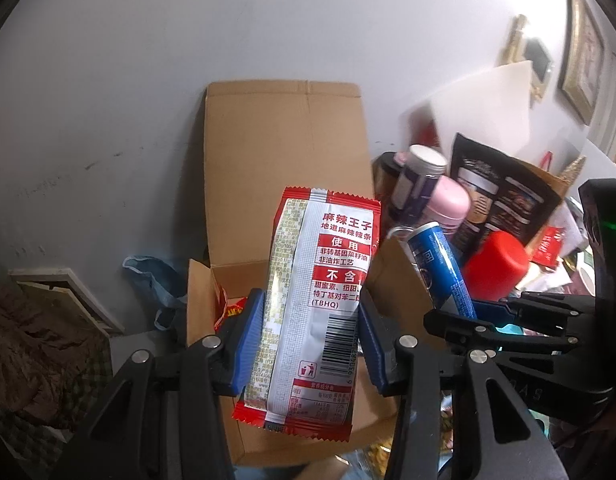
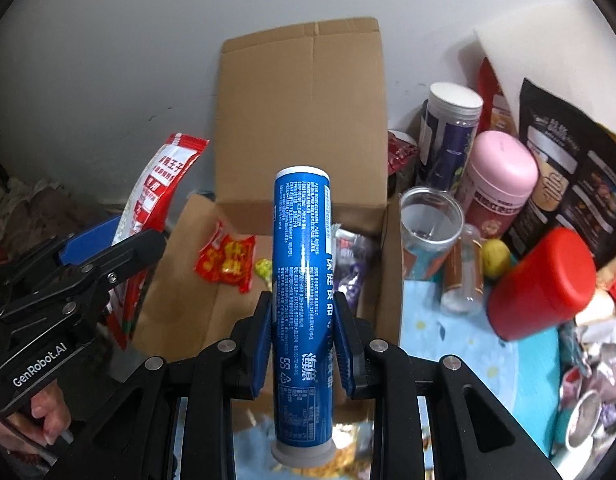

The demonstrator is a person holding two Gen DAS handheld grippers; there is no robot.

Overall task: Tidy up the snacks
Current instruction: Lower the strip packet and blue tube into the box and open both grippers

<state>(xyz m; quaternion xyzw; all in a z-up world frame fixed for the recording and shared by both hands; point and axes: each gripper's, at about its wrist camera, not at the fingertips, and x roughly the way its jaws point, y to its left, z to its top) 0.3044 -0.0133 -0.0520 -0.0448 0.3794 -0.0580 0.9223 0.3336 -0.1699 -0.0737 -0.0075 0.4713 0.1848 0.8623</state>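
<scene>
My left gripper (image 1: 311, 320) is shut on a red and white spicy snack packet (image 1: 308, 280), held upright over the open cardboard box (image 1: 284, 148). The packet also shows in the right wrist view (image 2: 148, 208). My right gripper (image 2: 303, 340) is shut on a blue tube (image 2: 302, 280) with a grey cap, held upright above the box (image 2: 304, 120). The tube shows at the right in the left wrist view (image 1: 443, 268). Inside the box lie a small red packet (image 2: 226, 260), a yellow-green candy (image 2: 263, 268) and a purple wrapper (image 2: 349, 264).
Right of the box stand a red canister (image 2: 543, 284), a pink-lidded jar (image 2: 499, 184), a dark purple jar with white lid (image 2: 447, 136), a clear empty jar (image 2: 427, 220) and a black snack bag (image 2: 575, 176). A blue cloth (image 2: 467, 352) covers the surface. A grey wall is behind.
</scene>
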